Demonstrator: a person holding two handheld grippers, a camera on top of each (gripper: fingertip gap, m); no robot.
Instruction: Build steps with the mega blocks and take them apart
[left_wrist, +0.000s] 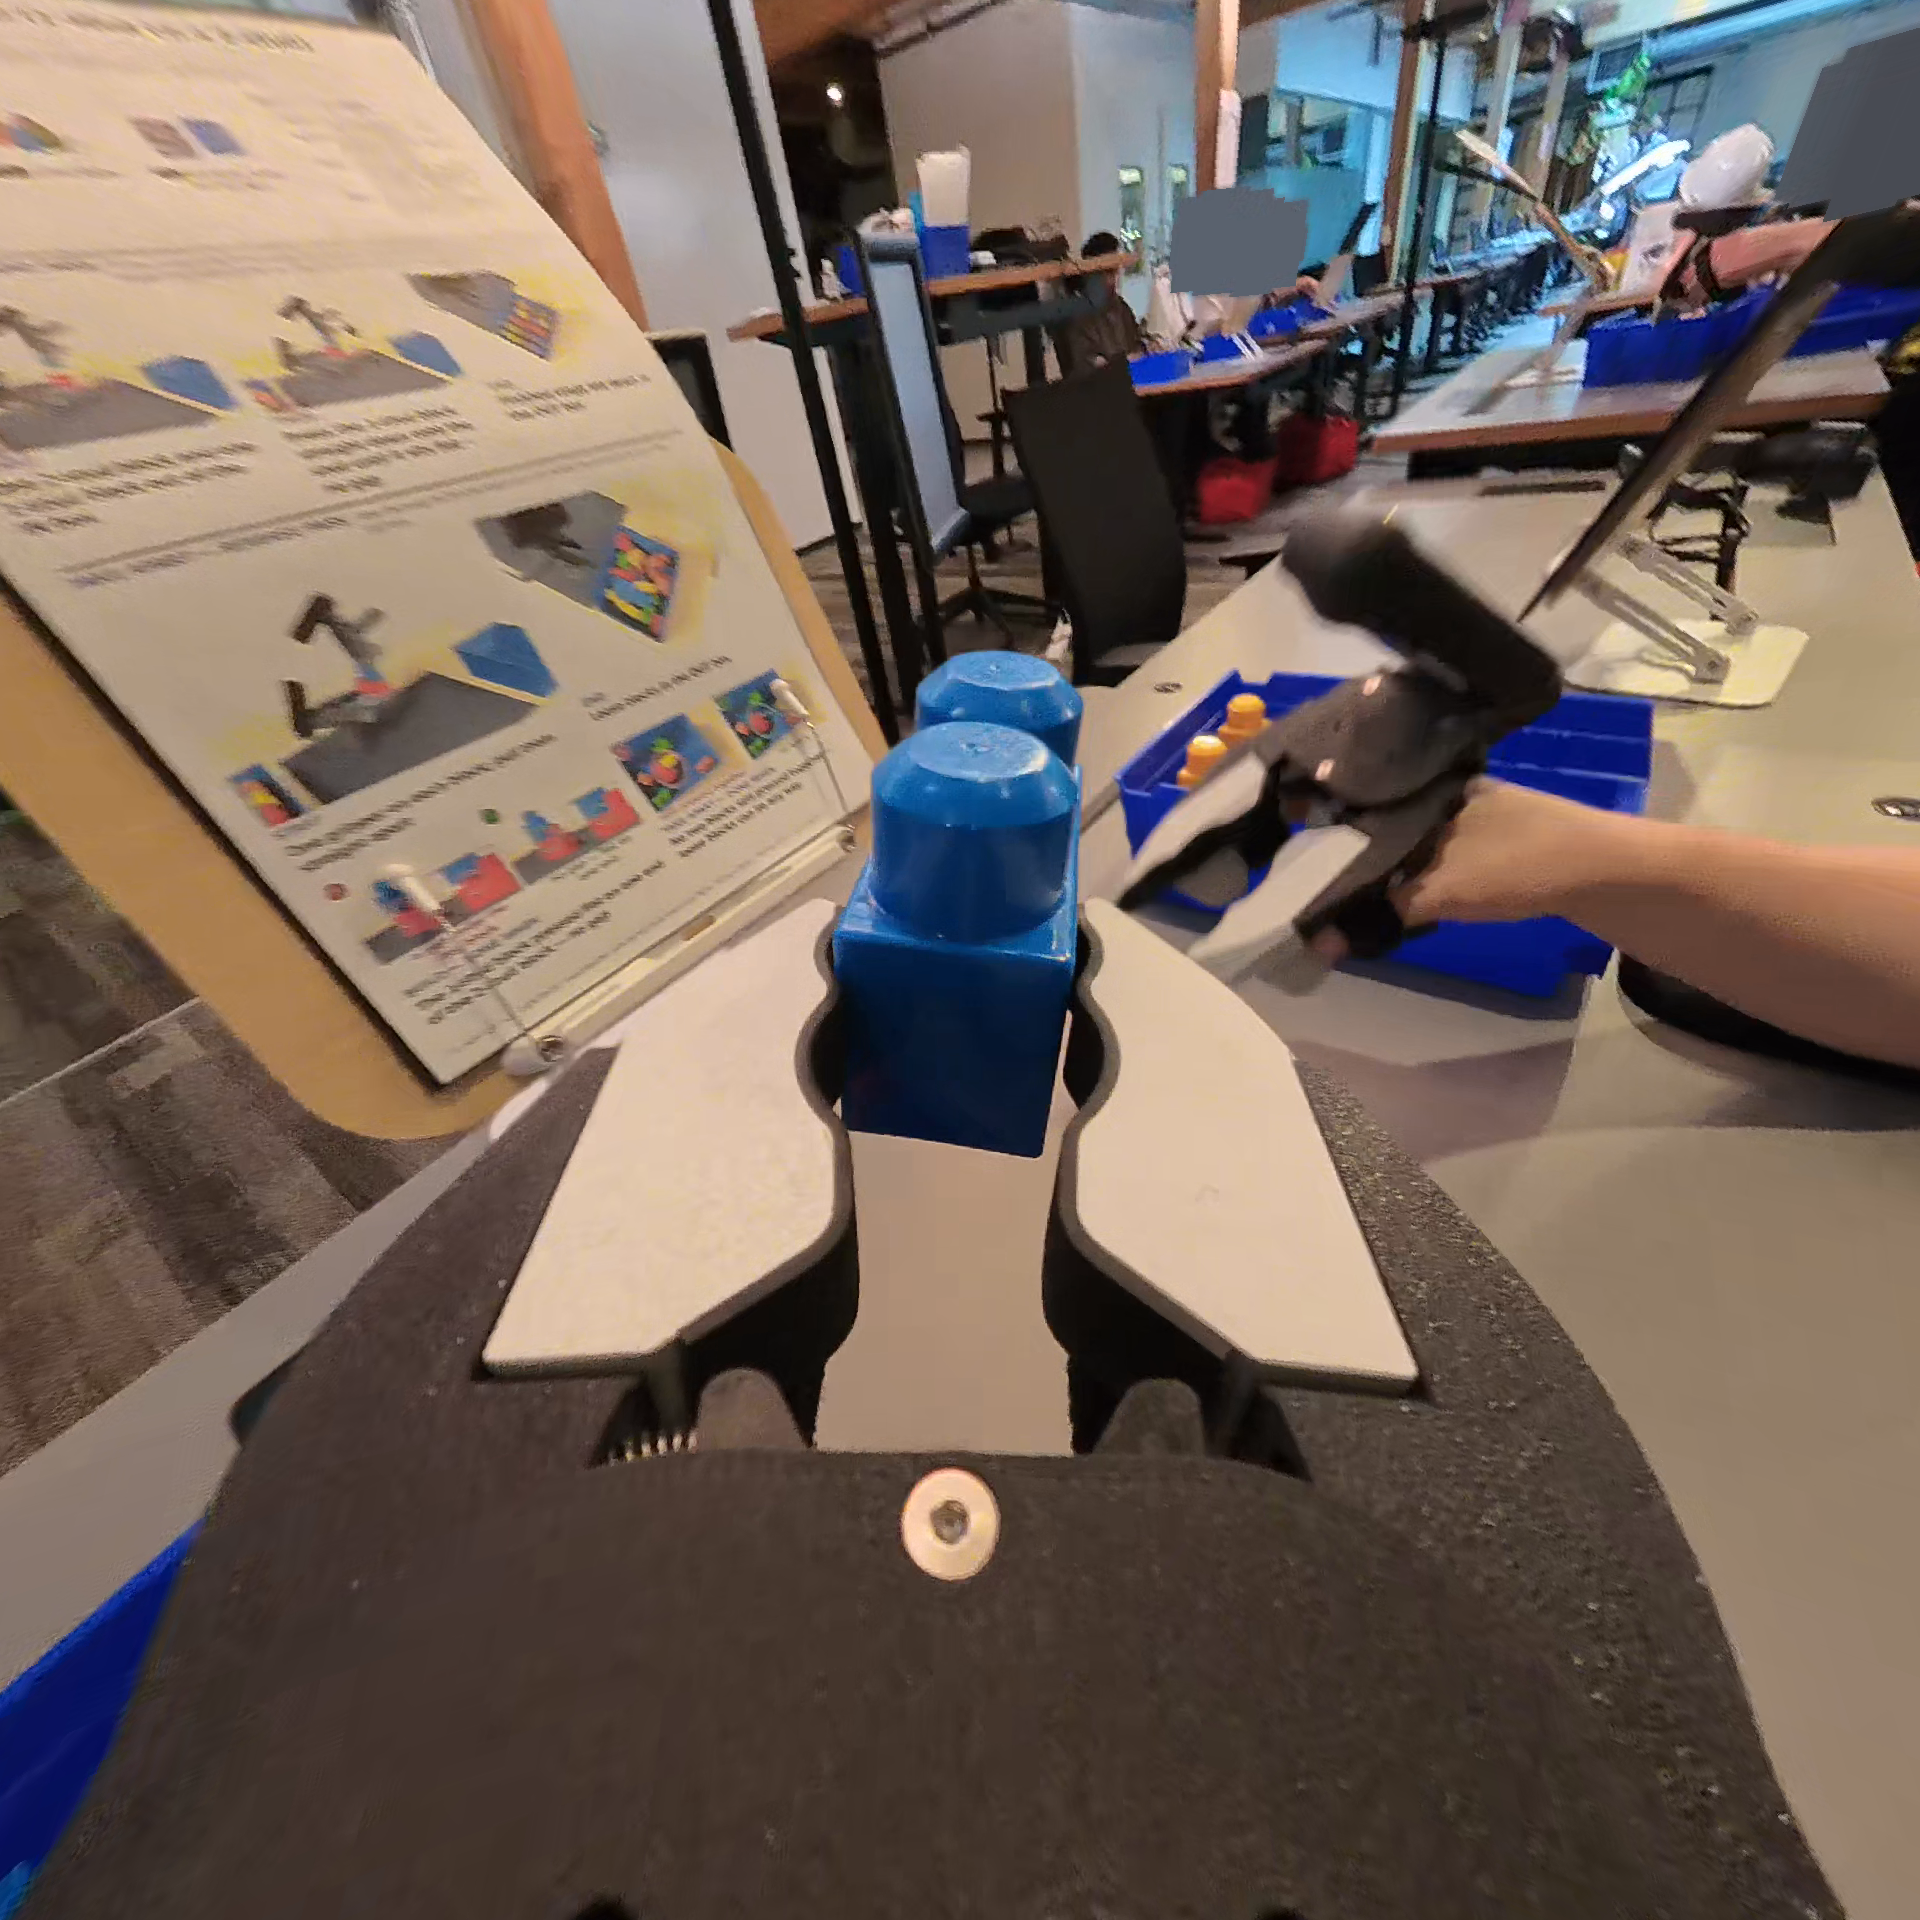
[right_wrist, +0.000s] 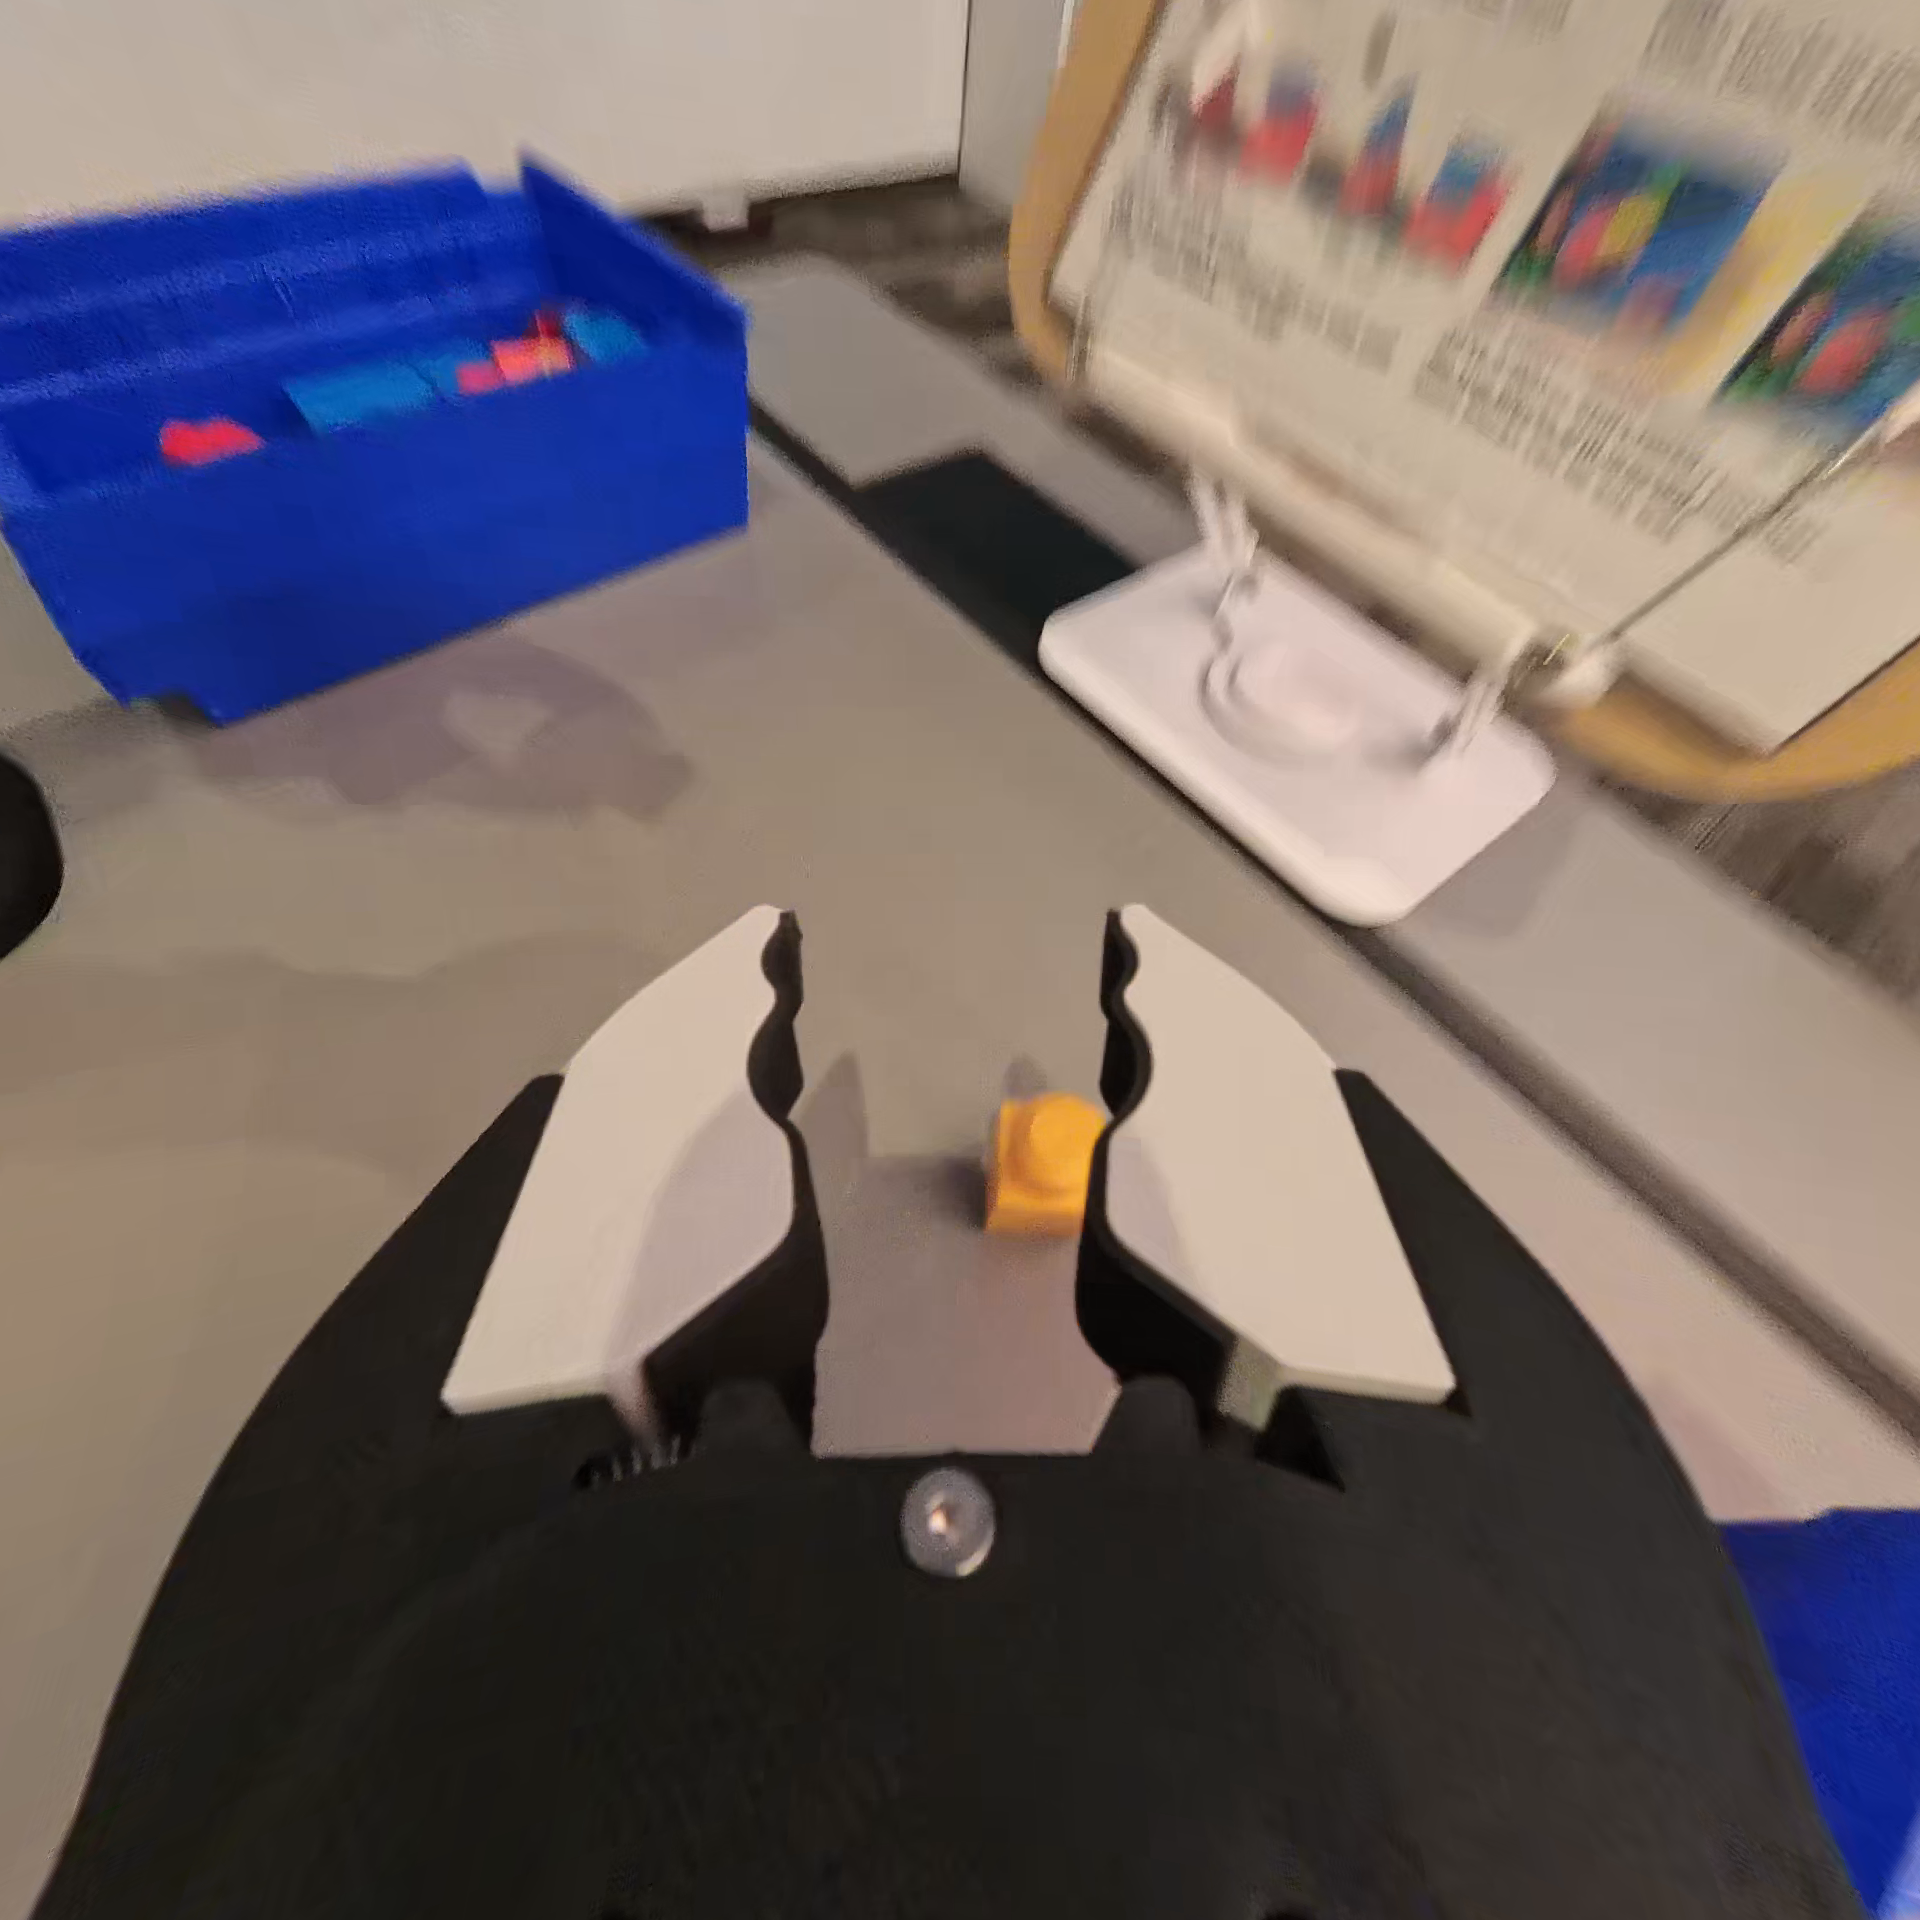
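1. Up front, the left hand-held gripper (left_wrist: 954, 1023) is clamped on a blue two-stud mega block (left_wrist: 961, 935), held upright above the grey desk (left_wrist: 1662, 1247).
2. Beyond that blue block, the right hand-held gripper (left_wrist: 1195, 914) hovers before a blue bin (left_wrist: 1558, 748) holding orange blocks (left_wrist: 1226, 732).
3. Seen from its own camera, the right hand-held gripper (right_wrist: 954, 925) is spread wide and empty.
4. Below it, a small orange block (right_wrist: 1042, 1166) sits on the desk, just beside its right finger (right_wrist: 1236, 1174).

Around the small orange block (right_wrist: 1042, 1168) the grey table (right_wrist: 520, 1039) lies bare on every side, and the ways out are closed by the blue bin (right_wrist: 416, 561) far to its left and the white stand (right_wrist: 1299, 748) beyond it to the right.
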